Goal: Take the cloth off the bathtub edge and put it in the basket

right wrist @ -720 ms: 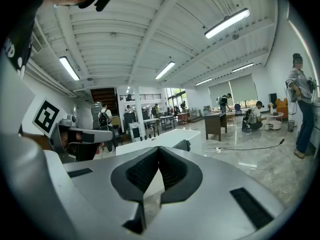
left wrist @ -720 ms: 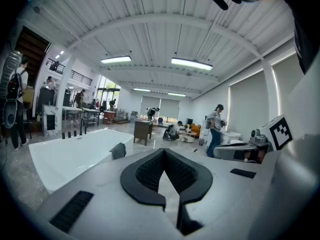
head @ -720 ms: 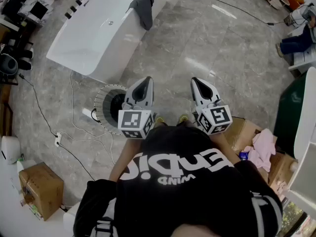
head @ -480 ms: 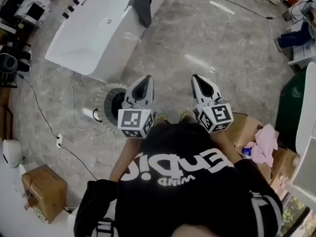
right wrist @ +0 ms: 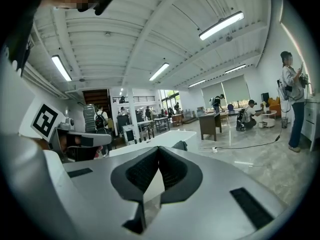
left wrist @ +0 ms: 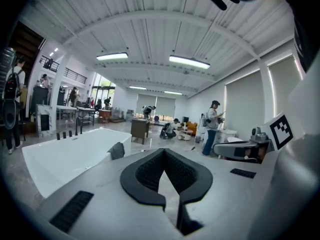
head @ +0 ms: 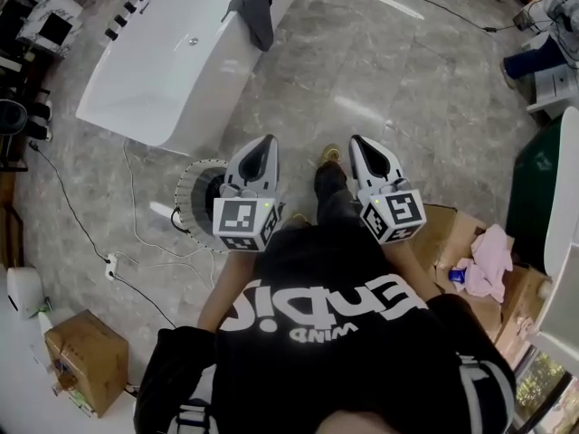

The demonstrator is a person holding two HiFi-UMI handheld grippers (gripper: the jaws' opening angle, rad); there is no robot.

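Holding 2 tools out ahead of me above the marble floor (head: 389,70), I am seeing the left hand-held gripper (head: 261,147) and the right hand-held gripper (head: 366,147) both clenched. Their tips are meeting, and nothing is sitting between them in either gripper view. The cloth (head: 256,9), dark grey, is hanging over the far end of the bathtub (head: 136,98) edge, well apart from both tools. The basket (head: 184,197), a round white wire one, is standing on the floor just beside the left tool, between me and the tub.

The reach is not yet begun, so I am planning it this way. I am choosing 1 tool and spreading its jaws before it gets near the rim. I am aiming at the bunched fold lying on top of the edge, not the loose tail. Then I am lifting straight up until the tail clears the tub wall. A power strip (head: 112,264) is lying on the floor near the basket, so I am minding my footing there. The pink cloth (head: 488,256) on the boxes (head: 443,233) at my right is not the target.
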